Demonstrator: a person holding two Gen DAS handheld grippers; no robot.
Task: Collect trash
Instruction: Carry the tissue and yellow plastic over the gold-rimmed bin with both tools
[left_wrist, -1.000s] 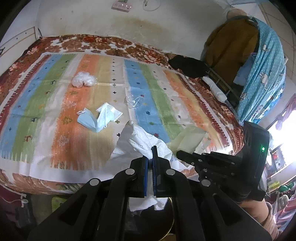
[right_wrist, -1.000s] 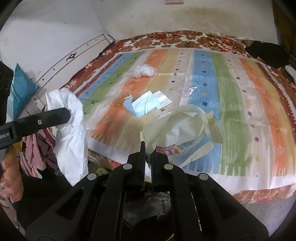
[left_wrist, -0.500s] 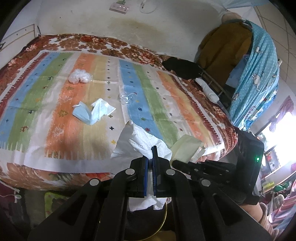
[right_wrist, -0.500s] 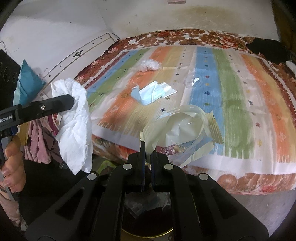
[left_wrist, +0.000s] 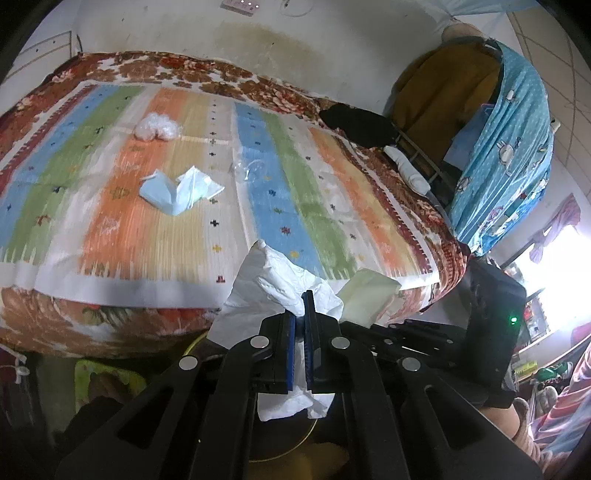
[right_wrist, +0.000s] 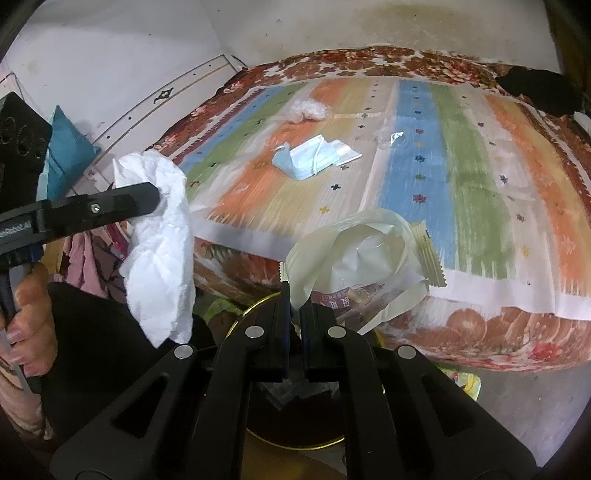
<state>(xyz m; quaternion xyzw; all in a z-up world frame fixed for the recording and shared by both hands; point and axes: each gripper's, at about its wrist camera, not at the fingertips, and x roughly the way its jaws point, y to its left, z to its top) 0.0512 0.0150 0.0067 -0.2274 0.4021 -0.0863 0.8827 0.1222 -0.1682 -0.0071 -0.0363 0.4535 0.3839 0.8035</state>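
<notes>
My left gripper (left_wrist: 303, 295) is shut on a crumpled white tissue (left_wrist: 273, 284), seen from the side in the right wrist view as the tissue (right_wrist: 162, 251) hanging from the left gripper (right_wrist: 153, 201). My right gripper (right_wrist: 294, 295) is shut on a pale plastic wrapper (right_wrist: 354, 254); the same wrapper (left_wrist: 369, 295) shows beside the right gripper's body (left_wrist: 491, 325). Both hang over a dark bin with a gold rim (right_wrist: 258, 302) on the floor below the bed's edge. On the bed lie a blue face mask (right_wrist: 310, 158), a white plastic ball (right_wrist: 308, 109) and a clear wrapper (right_wrist: 393, 138).
The bed with a striped cloth (left_wrist: 110, 206) fills the far side, a wall behind it. A black item (left_wrist: 354, 123) lies at its far right corner. Blue curtain and clothes (left_wrist: 506, 140) hang at right. A teal cushion (right_wrist: 66, 151) is at left. A hand (right_wrist: 29, 321) holds the left gripper's handle.
Both grippers have drawn back from the bed and sunk a little, each keeping its trash; the bed's edge now lies ahead of them and the bin rim shows beneath.
</notes>
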